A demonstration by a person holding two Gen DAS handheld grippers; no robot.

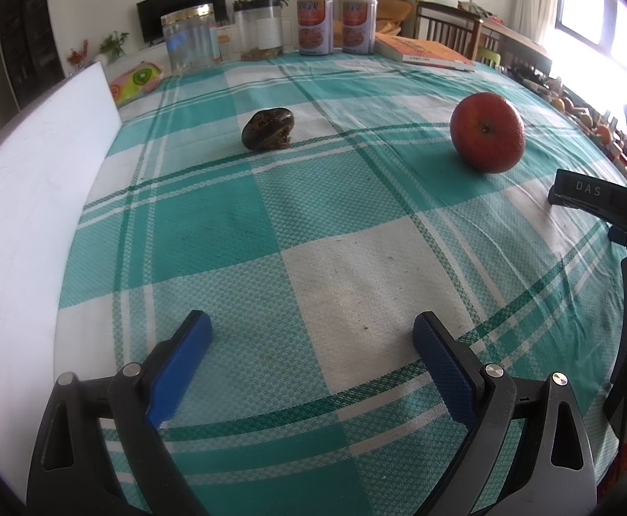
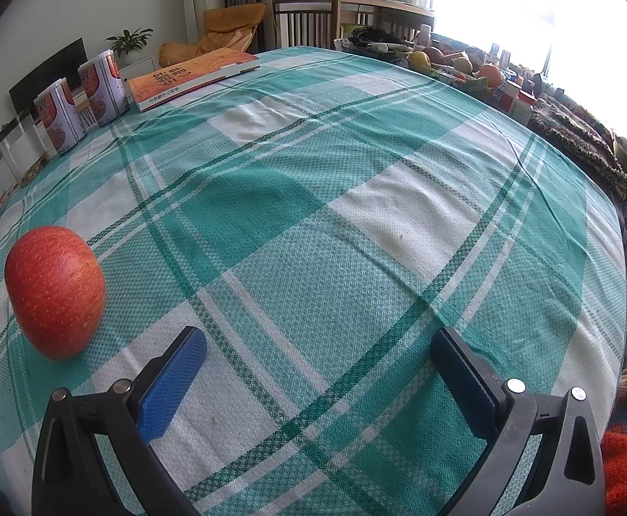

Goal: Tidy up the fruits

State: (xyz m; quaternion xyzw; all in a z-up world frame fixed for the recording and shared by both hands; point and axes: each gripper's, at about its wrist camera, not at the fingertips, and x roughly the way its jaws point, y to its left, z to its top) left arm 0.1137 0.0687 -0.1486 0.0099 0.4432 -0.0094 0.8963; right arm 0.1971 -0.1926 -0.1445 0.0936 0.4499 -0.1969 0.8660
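Apple (image 1: 487, 131), red, lies on its side on the green-and-white checked tablecloth (image 1: 313, 232), at about one o'clock from the left gripper (image 1: 312, 332) and ten o'clock from the right gripper (image 2: 318, 350). A dark, wrinkled fruit (image 1: 267, 128), too small to identify, sits apart from the apple at eleven o'clock in the left view. Both grippers hover with blue pads spread wide, holding nothing, bare cloth between and ahead of them. A white board (image 1: 25, 198) borders the cloth at nine o'clock. Two cans (image 1: 337, 25), a clear jar (image 1: 189, 38) and a book (image 1: 423, 52) line the far edge at twelve o'clock. In the right view the cloth's edge curves away at three o'clock.
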